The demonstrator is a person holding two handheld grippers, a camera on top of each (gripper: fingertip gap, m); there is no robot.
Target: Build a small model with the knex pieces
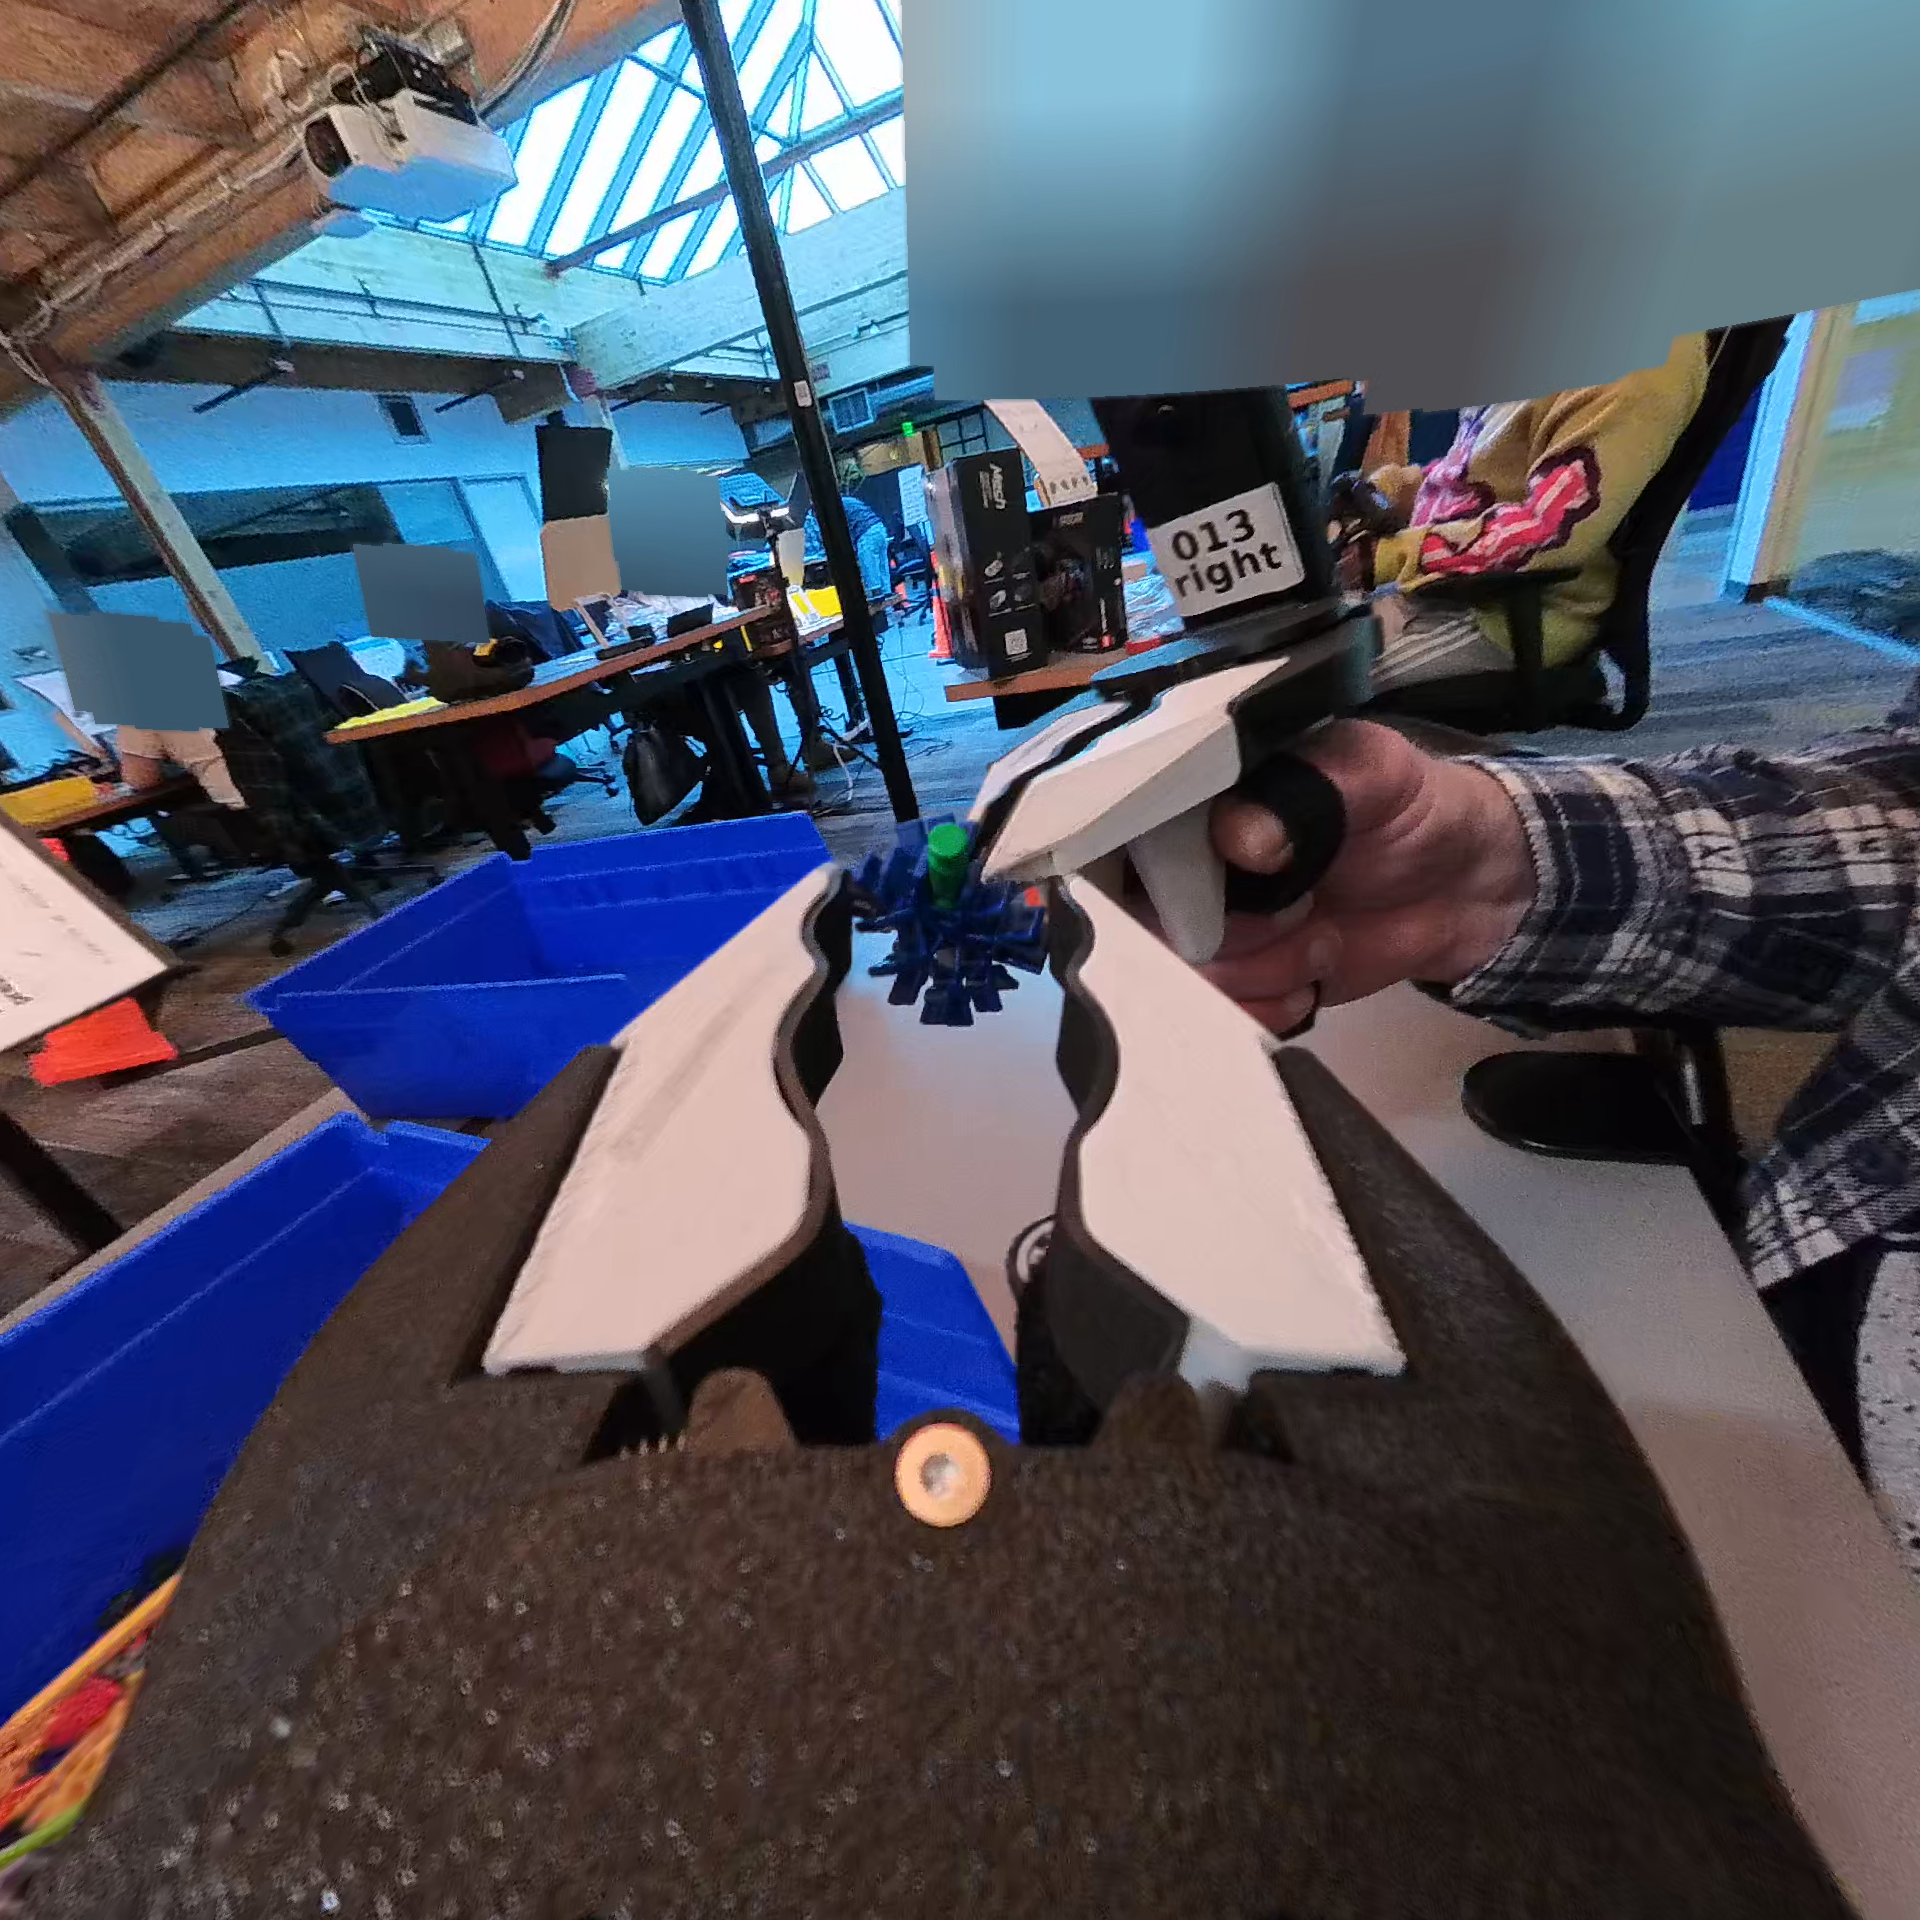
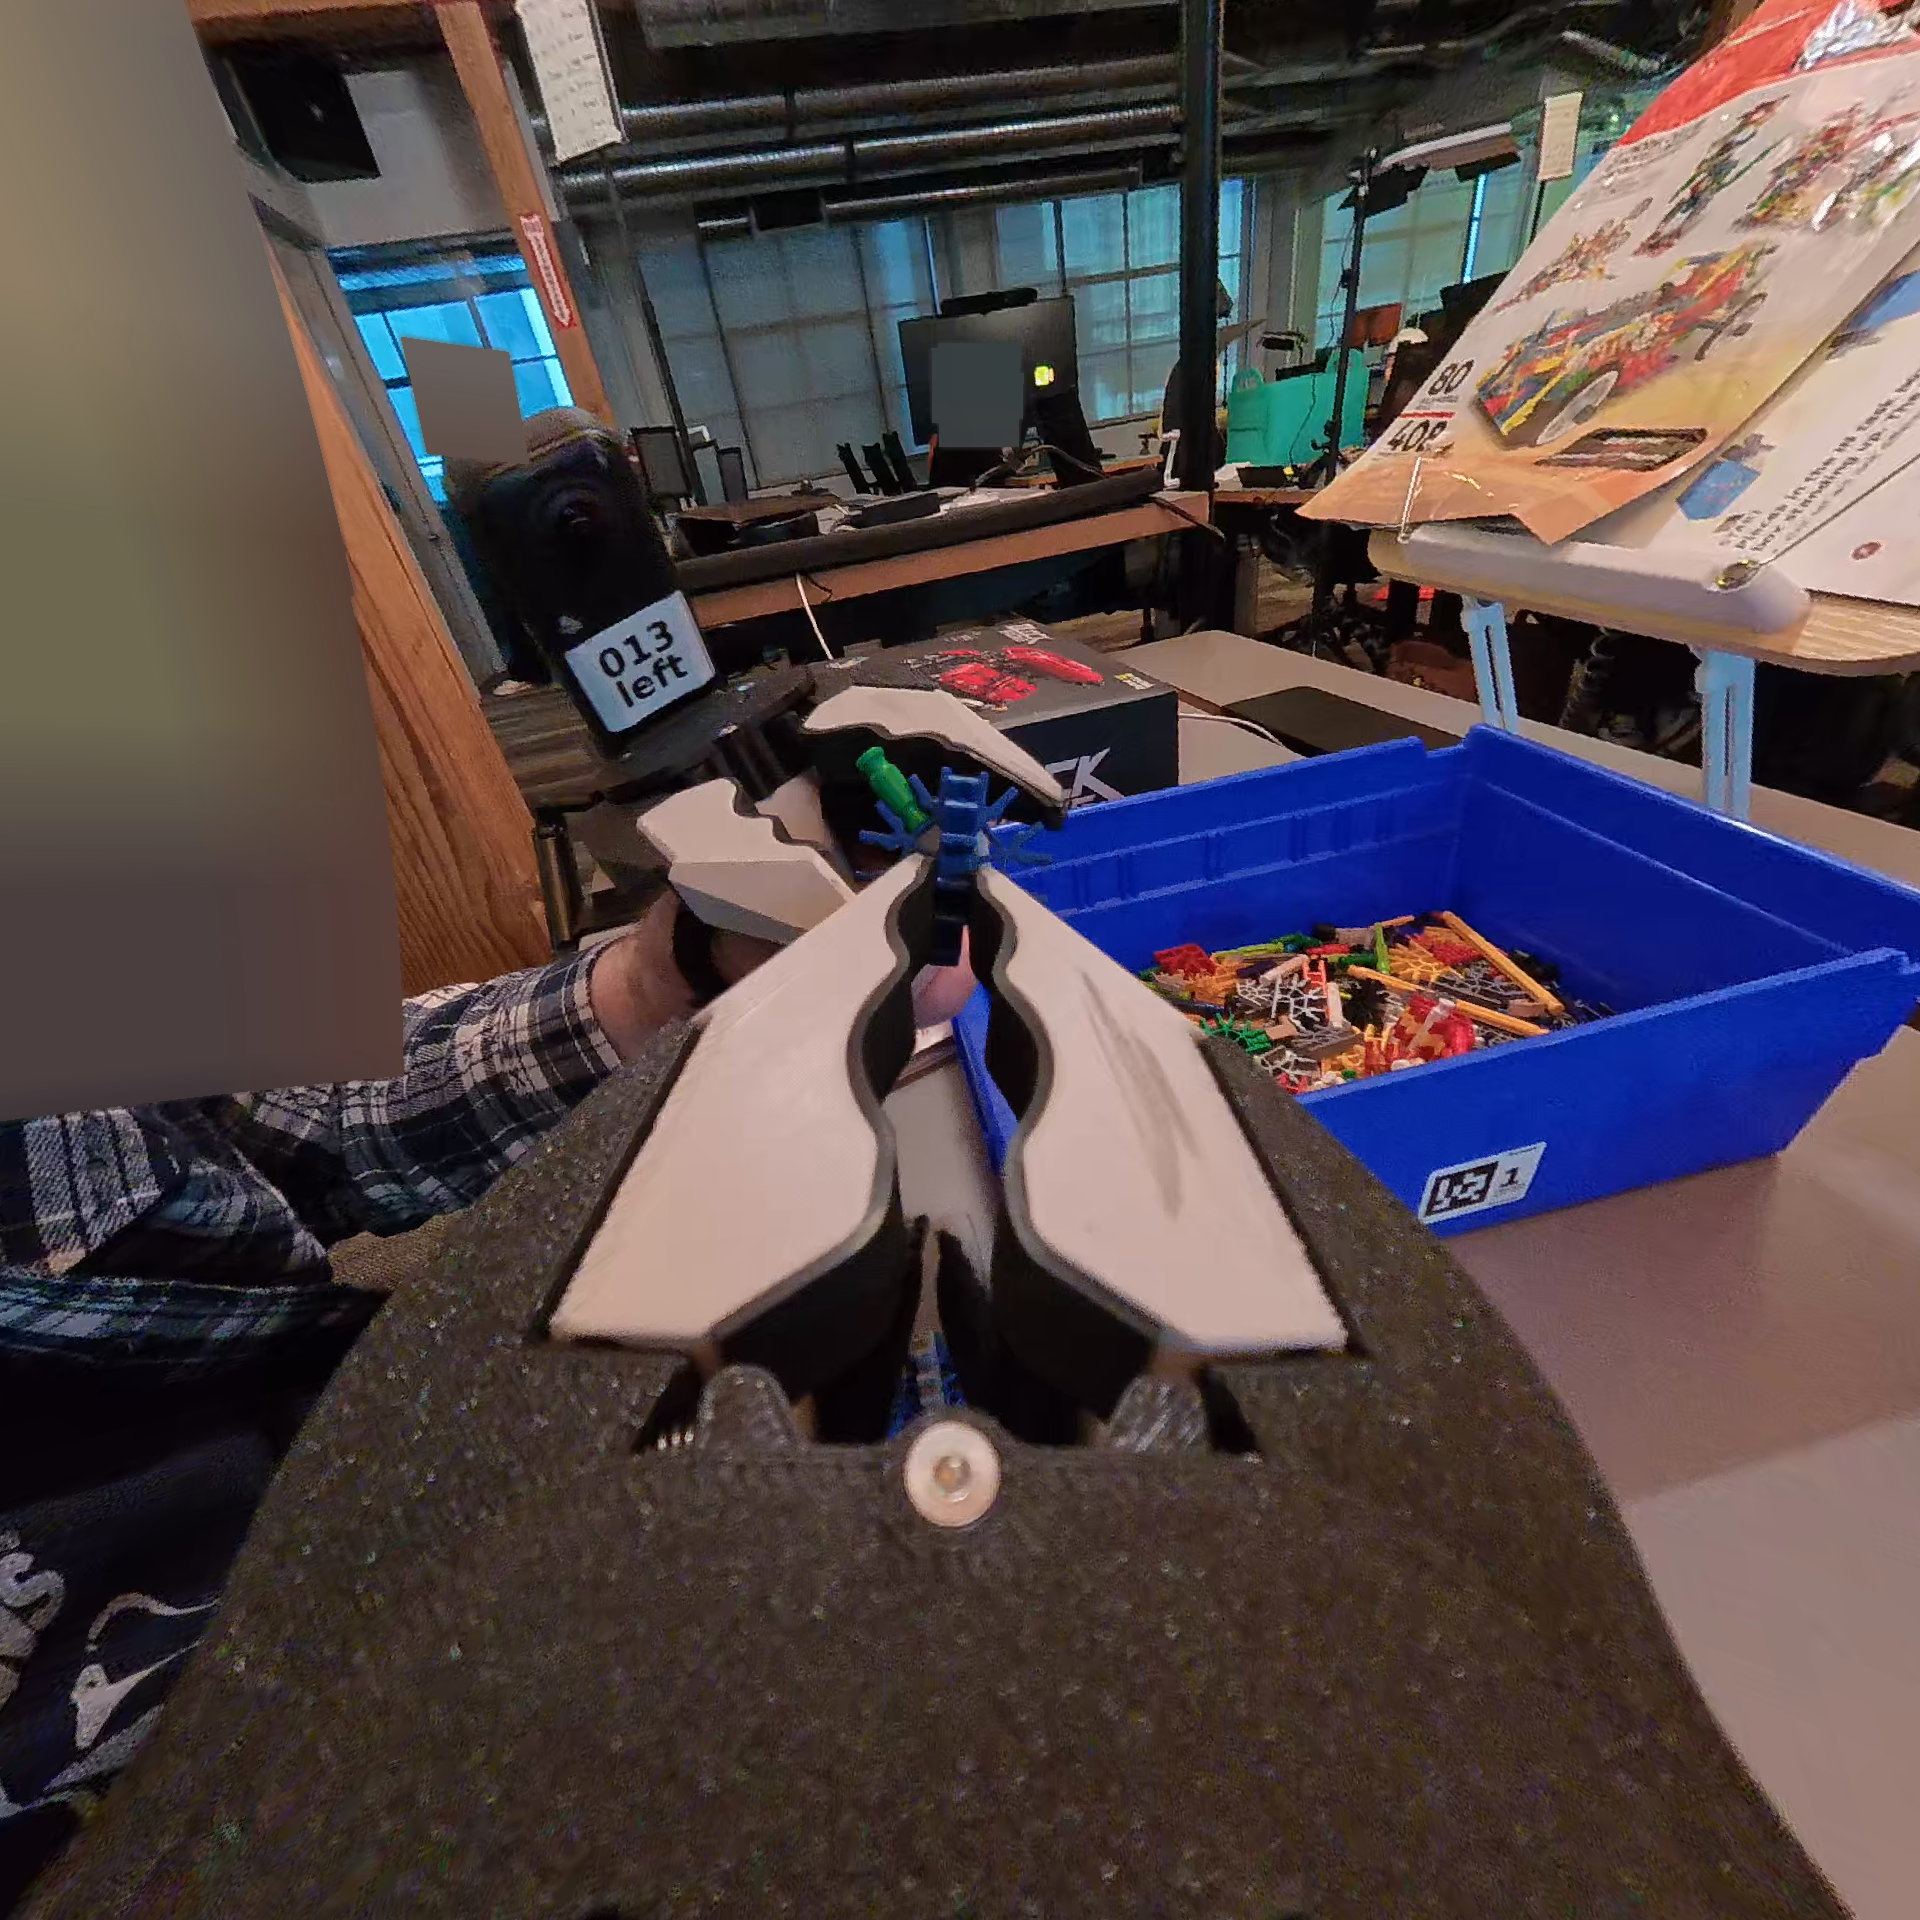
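My right gripper is clamped on a stack of blue snowflake-shaped connectors, with a green rod standing out of the stack. My left gripper has its jaws apart, the stack lying just ahead between its fingertips; in the right wrist view the tips flank the stack, and contact cannot be determined. A blue bin holding mixed coloured parts sits just beside it on the table. Two more blue bins stand to my left.
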